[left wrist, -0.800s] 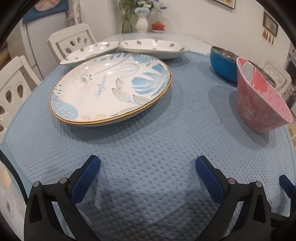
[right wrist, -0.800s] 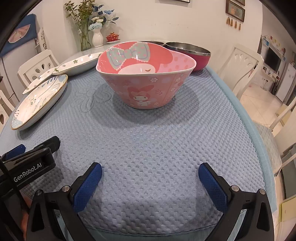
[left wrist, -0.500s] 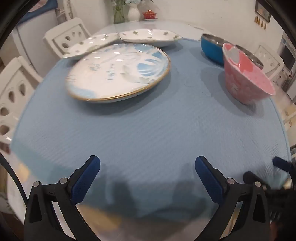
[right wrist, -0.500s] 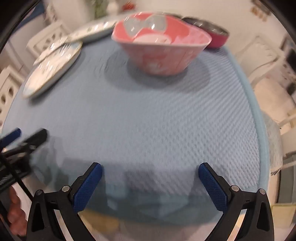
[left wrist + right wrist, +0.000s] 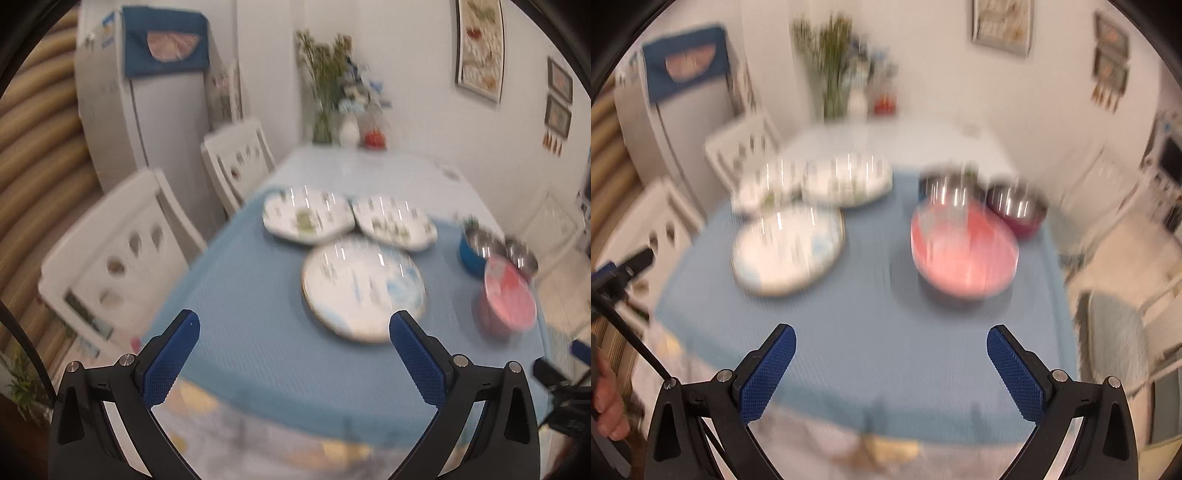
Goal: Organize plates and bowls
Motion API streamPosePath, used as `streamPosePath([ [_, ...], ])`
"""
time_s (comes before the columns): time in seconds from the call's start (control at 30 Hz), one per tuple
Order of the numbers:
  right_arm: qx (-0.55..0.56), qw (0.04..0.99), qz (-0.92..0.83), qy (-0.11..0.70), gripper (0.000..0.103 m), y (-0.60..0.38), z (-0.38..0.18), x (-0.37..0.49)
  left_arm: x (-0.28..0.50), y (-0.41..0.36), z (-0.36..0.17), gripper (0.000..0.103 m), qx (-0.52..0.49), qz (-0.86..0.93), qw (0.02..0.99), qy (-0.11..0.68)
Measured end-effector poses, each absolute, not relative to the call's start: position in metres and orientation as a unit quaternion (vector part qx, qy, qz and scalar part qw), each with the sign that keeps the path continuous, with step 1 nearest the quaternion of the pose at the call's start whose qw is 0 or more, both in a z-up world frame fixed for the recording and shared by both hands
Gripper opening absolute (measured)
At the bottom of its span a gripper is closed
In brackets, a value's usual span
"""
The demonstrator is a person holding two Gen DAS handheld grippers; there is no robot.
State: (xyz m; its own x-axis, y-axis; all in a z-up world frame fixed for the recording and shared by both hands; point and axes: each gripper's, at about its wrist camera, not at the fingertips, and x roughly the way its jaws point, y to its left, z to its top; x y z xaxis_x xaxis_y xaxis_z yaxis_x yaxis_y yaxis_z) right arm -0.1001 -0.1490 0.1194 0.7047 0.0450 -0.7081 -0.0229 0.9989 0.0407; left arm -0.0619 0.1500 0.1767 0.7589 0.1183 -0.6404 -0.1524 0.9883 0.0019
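Both views are blurred. A large blue-and-white plate with a gold rim (image 5: 364, 290) (image 5: 788, 249) lies on the blue table mat (image 5: 280, 354). Two white floral plates (image 5: 306, 216) (image 5: 395, 223) lie behind it. A pink bowl (image 5: 509, 299) (image 5: 964, 254) stands at the right, with a blue steel bowl (image 5: 476, 247) and a dark red steel bowl (image 5: 1015, 210) behind it. My left gripper (image 5: 293, 354) is open and empty, high above the mat's near edge. My right gripper (image 5: 892, 363) is open and empty, also held high and back.
White chairs (image 5: 122, 254) stand along the table's left side and one at the right (image 5: 1126, 236). A vase of flowers (image 5: 349, 129) and a red pot stand at the table's far end. A fridge (image 5: 147, 103) stands at the back left.
Both grippers have risen and pulled back from the table, so the whole table now shows from above. Both stay open and empty. The dishes have not moved.
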Motion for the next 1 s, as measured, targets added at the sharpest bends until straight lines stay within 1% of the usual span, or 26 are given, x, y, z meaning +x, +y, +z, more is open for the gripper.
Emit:
streamPosePath([
  [0.1, -0.016, 0.933, 0.000, 0.358, 0.103, -0.120, 0.148, -0.075, -0.042, 0.162, 0.193, 0.102, -0.027, 0.053, 0.943, 0.328],
  [0.17, -0.030, 0.934, -0.016, 0.356, 0.103, -0.107, 0.160, -0.057, -0.034, 0.166, 0.193, 0.102, -0.024, 0.048, 0.946, 0.321],
  [0.33, 0.033, 0.935, -0.024, 0.352, 0.103, -0.073, 0.172, -0.037, -0.016, 0.181, 0.182, 0.102, -0.024, 0.022, 0.944, 0.328],
  [0.4, 0.016, 0.925, -0.059, 0.376, 0.103, -0.051, 0.164, -0.023, -0.010, 0.187, 0.180, 0.102, -0.022, 0.005, 0.945, 0.325],
  [0.43, 0.003, 0.919, -0.069, 0.389, 0.103, -0.040, 0.151, -0.017, -0.006, 0.191, 0.179, 0.102, -0.020, 0.000, 0.946, 0.323],
  [0.57, -0.001, 0.904, -0.055, 0.425, 0.103, -0.010, 0.122, -0.007, 0.009, 0.206, 0.173, 0.102, -0.012, -0.001, 0.945, 0.326],
  [0.8, -0.050, 0.907, -0.062, 0.413, 0.103, 0.013, 0.116, -0.001, 0.047, 0.221, 0.157, 0.102, -0.022, -0.033, 0.936, 0.350],
  [1.0, -0.054, 0.899, -0.072, 0.428, 0.103, 0.011, 0.108, 0.007, 0.069, 0.212, 0.146, 0.102, -0.031, -0.071, 0.926, 0.370],
])
